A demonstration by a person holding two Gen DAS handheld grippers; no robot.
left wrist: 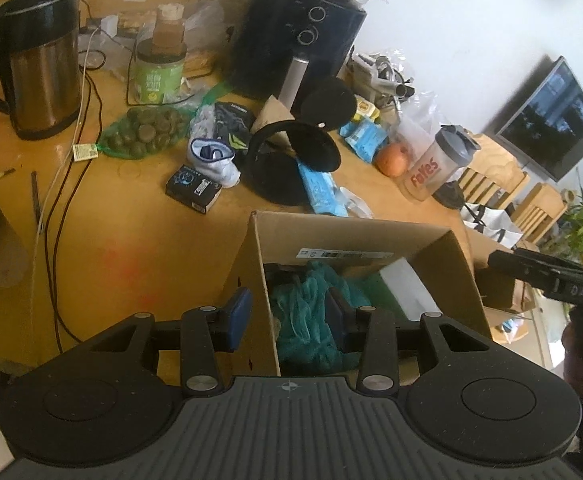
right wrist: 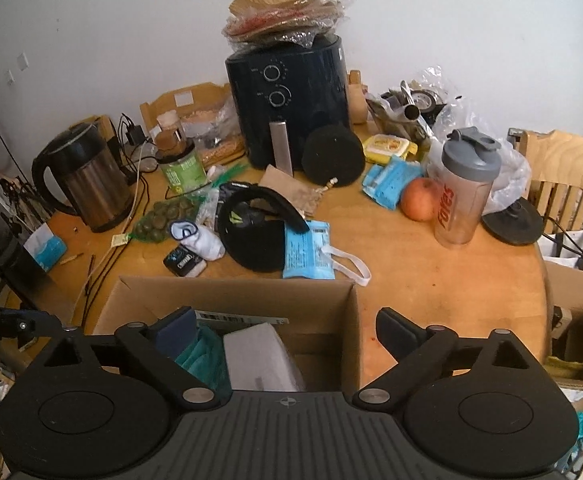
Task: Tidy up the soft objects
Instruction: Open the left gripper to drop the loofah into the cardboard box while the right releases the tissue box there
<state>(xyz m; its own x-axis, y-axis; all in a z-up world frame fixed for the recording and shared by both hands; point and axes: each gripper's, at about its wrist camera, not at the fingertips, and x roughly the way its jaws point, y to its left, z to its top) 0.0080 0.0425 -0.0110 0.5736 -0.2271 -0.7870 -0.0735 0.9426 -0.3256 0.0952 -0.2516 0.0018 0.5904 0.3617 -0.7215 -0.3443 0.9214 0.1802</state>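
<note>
Both grippers over the cardboard box [left wrist: 447, 258] at the bottom of each frame

Lower left, the left gripper [left wrist: 287, 316] pinches the box's near wall; centre, a teal soft cloth [left wrist: 311, 320] lies inside beside a white packet [right wrist: 259, 356]; lower right, the right gripper [right wrist: 287, 328] stands spread wide, straddling the box's right wall, gripping nothing
</note>
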